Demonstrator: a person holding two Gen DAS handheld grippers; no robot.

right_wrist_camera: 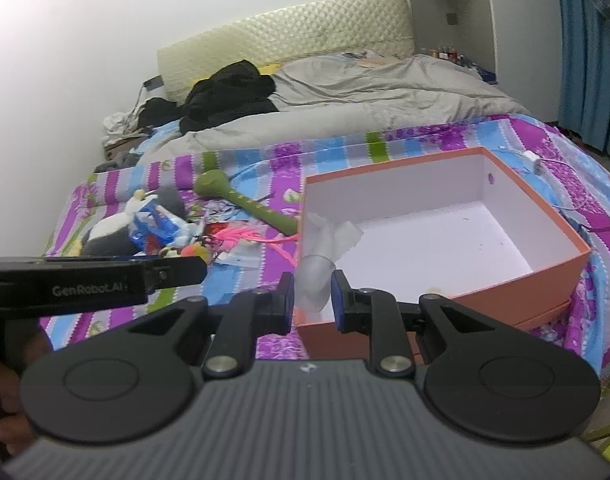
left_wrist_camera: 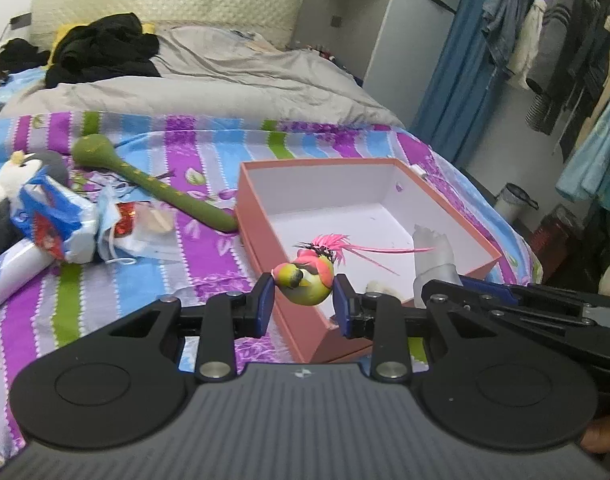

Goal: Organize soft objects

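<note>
My left gripper (left_wrist_camera: 303, 292) is shut on a small toy bird (left_wrist_camera: 305, 280) with a yellow-green body, a red head and long pink feathers. It holds the bird over the near left corner of an open orange box (left_wrist_camera: 261, 216) with a white inside. My right gripper (right_wrist_camera: 313, 296) is shut on a translucent whitish soft piece (right_wrist_camera: 315, 276) at the box's (right_wrist_camera: 505, 292) near left corner. That piece (left_wrist_camera: 433, 256) and the right gripper (left_wrist_camera: 433, 286) also show in the left wrist view. The left gripper (right_wrist_camera: 201, 266) and the bird's feathers (right_wrist_camera: 237, 236) show left of it.
The box lies on a striped purple bedsheet (left_wrist_camera: 209, 248). To its left are a long green plush (left_wrist_camera: 153, 184), a grey-and-white penguin plush (left_wrist_camera: 21, 176), a blue plastic bag (left_wrist_camera: 53, 216) and face masks. A grey duvet (left_wrist_camera: 225, 80) and black clothes (left_wrist_camera: 105, 48) lie farther back. Hanging clothes (left_wrist_camera: 565, 40) stand right.
</note>
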